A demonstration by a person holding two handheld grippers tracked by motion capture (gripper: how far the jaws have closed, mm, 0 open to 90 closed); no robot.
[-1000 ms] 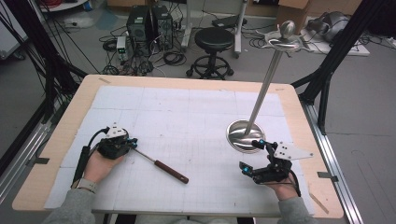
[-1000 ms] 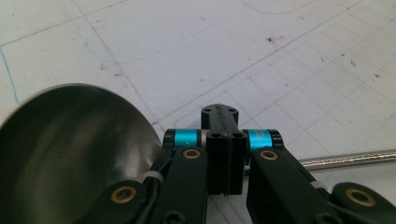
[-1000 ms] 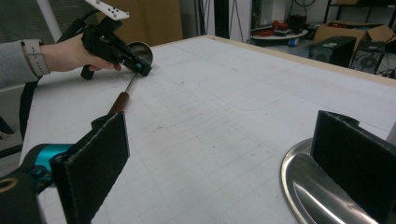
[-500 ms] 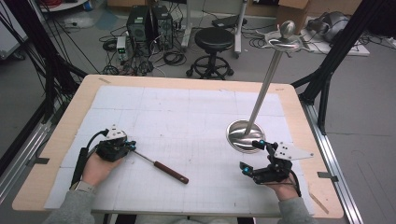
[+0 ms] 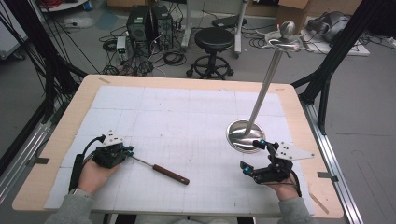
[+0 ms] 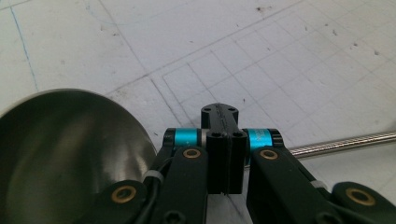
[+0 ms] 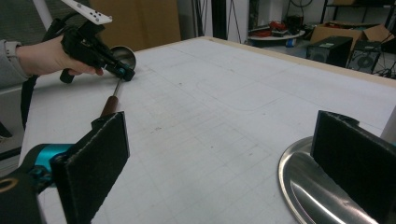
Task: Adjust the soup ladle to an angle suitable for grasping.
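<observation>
Little has moved since the earlier frames: the left hand-held gripper [image 5: 127, 151] has shifted only slightly near the tabletop's [image 5: 187, 116] near-left corner, and the right hand-held gripper [image 5: 252, 156] sits as before near the near-right corner. The left one's jaws are pressed together on the thin metal shaft of a ladle [image 5: 154, 165], whose dark red-brown handle [image 5: 170, 174] lies on the white gridded mat, pointing toward the middle of the near edge. In the left gripper view the closed jaws meet over the steel shaft [image 6: 345, 142], and the ladle's round polished bowl [image 6: 60, 154] shows to their left, dull grey with soft reflections. The right gripper view shows that same gripper [image 7: 125, 73] far off, held in a hand [image 7: 44, 56], with the bowl [image 7: 122, 55] behind it and the handle [image 7: 111, 105] lying toward the camera. The right gripper's jaws stand wide apart and hold nothing; one jaw is just beside the round steel base [image 5: 245, 135] of a tall metal stand [image 5: 268, 79], which rises from the right part of the tabletop to a ball-topped disc. No writing or brand can be read anywhere.
</observation>
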